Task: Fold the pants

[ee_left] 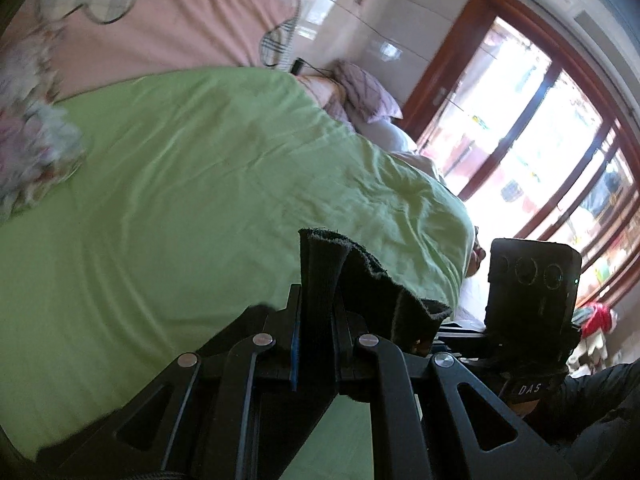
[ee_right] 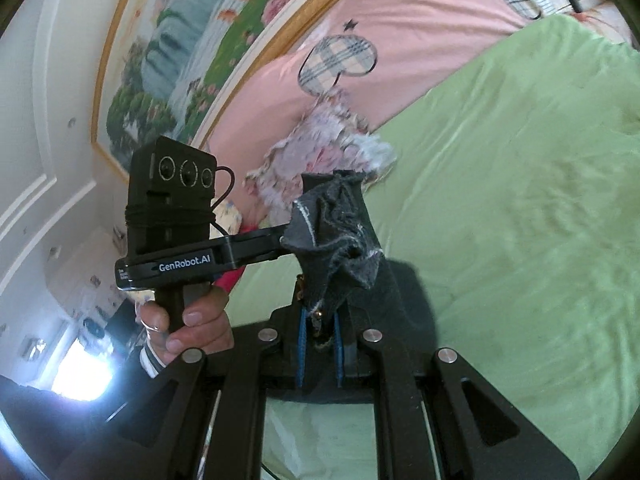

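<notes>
A: Now, item 1, the left gripper (ee_left: 318,264)?

B: Clamped on the pants (ee_left: 384,292). Dark cloth stands up between its 2 fingers, with a frayed edge fanning off to the right. Raised above the green sheet (ee_left: 200,200).

A: Item 2, the right gripper (ee_right: 320,264)?

B: Also clamped on the pants (ee_right: 336,232). A crumpled dark bunch with pale worn seams sits pinched between the blue pads (ee_right: 302,344) and spills over the tips. Raised as well, with its shadow falling on the sheet (ee_right: 500,220) behind it.

A: Do the 2 see each other?

B: Yes. In the left wrist view the right unit's camera block (ee_left: 534,276) stands at the right, near the window (ee_left: 540,128). In the right wrist view the left unit (ee_right: 172,208) sits at left, marked GenRobot.AI, held by a bare hand (ee_right: 188,324).

A: Item 3, the bedding?

B: Green sheet across the near bed. A pink cover (ee_right: 420,28) with plaid heart patches lies at the far side. A floral bundle (ee_right: 320,152) rests where green meets pink. Purple pillow (ee_left: 368,88) toward the window.

A: Wall?

B: A gold-framed landscape picture (ee_right: 192,40), far left in the right wrist view.
</notes>
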`<state>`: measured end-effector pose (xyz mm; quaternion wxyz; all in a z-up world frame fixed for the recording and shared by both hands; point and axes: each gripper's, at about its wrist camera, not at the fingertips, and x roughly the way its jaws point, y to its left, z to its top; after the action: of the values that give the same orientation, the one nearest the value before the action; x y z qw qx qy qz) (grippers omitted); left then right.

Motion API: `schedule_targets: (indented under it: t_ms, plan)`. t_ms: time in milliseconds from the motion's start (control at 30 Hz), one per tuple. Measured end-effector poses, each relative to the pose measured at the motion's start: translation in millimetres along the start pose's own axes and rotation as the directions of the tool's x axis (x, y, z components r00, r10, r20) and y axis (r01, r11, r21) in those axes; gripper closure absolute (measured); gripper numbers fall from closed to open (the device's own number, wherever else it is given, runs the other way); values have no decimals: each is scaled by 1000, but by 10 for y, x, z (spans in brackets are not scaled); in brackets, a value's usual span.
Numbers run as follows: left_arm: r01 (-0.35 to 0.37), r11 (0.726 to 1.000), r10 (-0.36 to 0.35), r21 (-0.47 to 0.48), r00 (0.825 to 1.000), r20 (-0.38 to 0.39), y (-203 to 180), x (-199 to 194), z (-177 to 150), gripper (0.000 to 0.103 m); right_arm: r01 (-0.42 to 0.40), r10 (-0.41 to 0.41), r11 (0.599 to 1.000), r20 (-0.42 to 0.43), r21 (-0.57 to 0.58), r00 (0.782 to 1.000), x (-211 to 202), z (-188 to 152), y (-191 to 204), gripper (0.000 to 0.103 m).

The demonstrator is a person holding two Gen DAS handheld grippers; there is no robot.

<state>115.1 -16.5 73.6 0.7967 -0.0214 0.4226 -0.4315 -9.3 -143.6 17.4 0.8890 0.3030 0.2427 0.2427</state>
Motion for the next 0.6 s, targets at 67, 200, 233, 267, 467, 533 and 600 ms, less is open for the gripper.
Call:
schedule_targets:
  t_ms: [67, 200, 233, 267, 467, 533, 600]
  plan:
    - [-11, 1000, 11, -22, 1000, 9, 90, -63, -90, 93, -9, 9, 1000, -26, -8, 1000, 123, -47, 45, 91]
    - [-31, 997, 33, -68, 999, 21, 283, -170, -265, 93, -21, 19, 999, -76, -31, 997, 354, -128, 125, 91]
    - [-38, 996, 40, -78, 999, 19, 337, -189, -317, 93, -21, 18, 999, -84, -36, 996, 394, -142, 140, 91]
    - [-40, 995, 42, -87, 999, 19, 380, -199, -359, 93, -21, 17, 999, -97, -43, 995, 453, -161, 159, 91]
    - [-57, 988, 58, -145, 998, 6, 650, -201, -599, 93, -10, -2, 997, -163, -71, 987, 728, -281, 215, 91]
    - [-62, 986, 62, -155, 998, -3, 714, -167, -670, 93, -1, -12, 998, -185, -70, 983, 804, -318, 199, 90]
    - [-62, 984, 62, -167, 998, -9, 770, -136, -733, 93, 8, -23, 997, -206, -73, 978, 861, -352, 185, 90]
